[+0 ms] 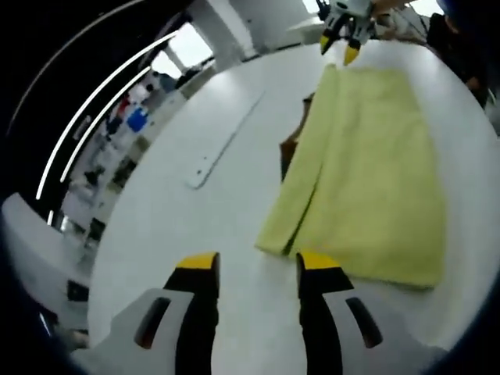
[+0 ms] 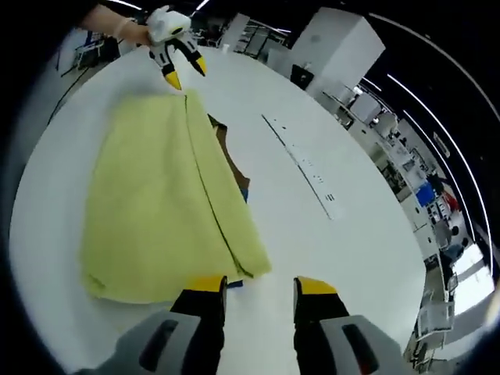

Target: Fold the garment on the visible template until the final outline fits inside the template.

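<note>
The pale yellow folded cloth garment (image 1: pixel 367 172) lay on the round white table (image 1: pixel 203 234) over a brown template (image 1: pixel 291 148), toward one o'clock of the left gripper (image 1: pixel 258 266), and both the left and right gripper (image 2: pixel 258 287) stood wide and empty, so the next fold should, I think, bring the loose edge slowly inward.

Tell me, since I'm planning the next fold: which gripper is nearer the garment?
Right, barely, and it is hard to call: the right gripper has its jaw tips at the garment's near edge, while the left gripper sits just short of the opposite end's corner.
</note>
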